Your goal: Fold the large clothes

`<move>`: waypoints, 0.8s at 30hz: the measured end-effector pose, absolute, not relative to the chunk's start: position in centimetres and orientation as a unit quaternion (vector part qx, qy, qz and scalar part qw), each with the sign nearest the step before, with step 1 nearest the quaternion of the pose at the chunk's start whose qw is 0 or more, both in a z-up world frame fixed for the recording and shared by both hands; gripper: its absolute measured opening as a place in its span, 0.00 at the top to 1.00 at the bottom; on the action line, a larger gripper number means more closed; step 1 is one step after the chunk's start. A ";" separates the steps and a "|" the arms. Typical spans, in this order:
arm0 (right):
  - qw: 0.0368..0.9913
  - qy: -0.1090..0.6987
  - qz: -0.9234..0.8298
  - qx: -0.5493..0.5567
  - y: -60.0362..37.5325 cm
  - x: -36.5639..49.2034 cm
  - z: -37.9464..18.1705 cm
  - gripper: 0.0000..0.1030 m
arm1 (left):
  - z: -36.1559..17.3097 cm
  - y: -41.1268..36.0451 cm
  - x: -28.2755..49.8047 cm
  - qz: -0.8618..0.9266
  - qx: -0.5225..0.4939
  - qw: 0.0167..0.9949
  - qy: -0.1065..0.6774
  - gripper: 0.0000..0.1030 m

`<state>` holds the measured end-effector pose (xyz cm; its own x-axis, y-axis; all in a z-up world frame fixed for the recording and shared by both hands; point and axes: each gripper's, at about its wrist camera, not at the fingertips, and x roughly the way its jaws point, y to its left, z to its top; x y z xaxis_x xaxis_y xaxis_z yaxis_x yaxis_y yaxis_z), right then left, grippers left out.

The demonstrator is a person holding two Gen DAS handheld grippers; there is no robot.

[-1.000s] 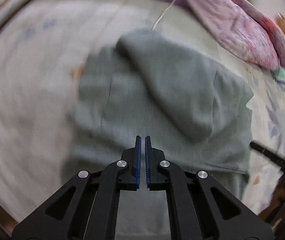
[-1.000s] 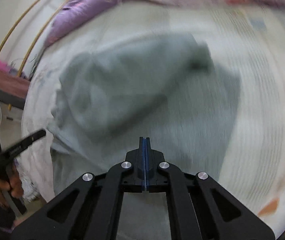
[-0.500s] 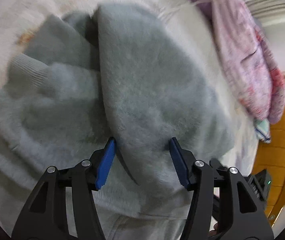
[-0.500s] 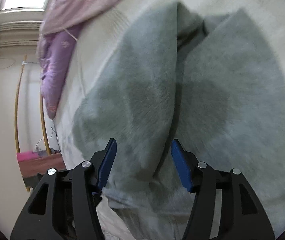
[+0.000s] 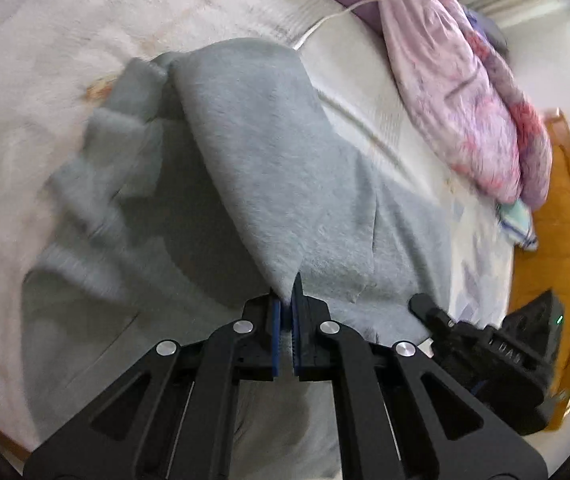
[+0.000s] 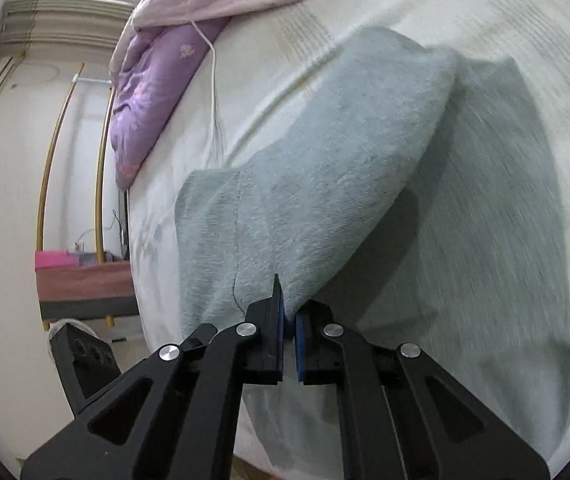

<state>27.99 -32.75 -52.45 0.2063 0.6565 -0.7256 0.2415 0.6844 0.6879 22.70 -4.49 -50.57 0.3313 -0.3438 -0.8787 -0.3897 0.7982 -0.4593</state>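
While both of my hands point down at the bed (image 5: 37, 80), each one pinches the grey sweater (image 5: 277, 168) that lies spread on the pale sheet. The fingers of my left gripper (image 5: 286, 300) have just been closing, and now their blue pads press on the lower edge of a folded grey flap, which rises from the fingers toward the far side of the sweater. The fingers of my right gripper (image 6: 289, 312) have also just been closing, and they nip the near tip of the same kind of grey fold (image 6: 325, 184), with the rest of the cloth flat under it. In the left view my right gripper (image 5: 497, 352) shows at the right edge, close to the sweater's hem. A pink quilt (image 5: 457, 92) and a purple blanket (image 6: 153, 84) lie at the far end of the bed, and a thin white cord (image 6: 214, 80) runs from them across the sheet.
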 end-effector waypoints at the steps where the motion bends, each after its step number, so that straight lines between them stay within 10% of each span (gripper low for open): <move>1: 0.684 0.622 0.147 0.352 -32.7 27.1 -52.9 0.96 | -50.9 -4.8 21.8 0.017 -0.308 0.751 0.584 0.96; 8: 0.645 0.679 0.077 0.342 -32.7 22.9 -59.2 0.96 | -57.2 -6.5 16.7 0.053 -0.280 0.711 0.643 0.96; 12: 0.634 0.683 0.057 0.359 -33.2 23.3 -60.7 0.79 | -59.3 -6.7 16.6 0.065 -0.281 0.697 0.656 0.82; 24: 0.751 0.604 0.079 0.254 -35.7 28.3 -51.2 0.81 | -52.0 -3.6 19.5 0.062 -0.287 0.749 0.594 0.69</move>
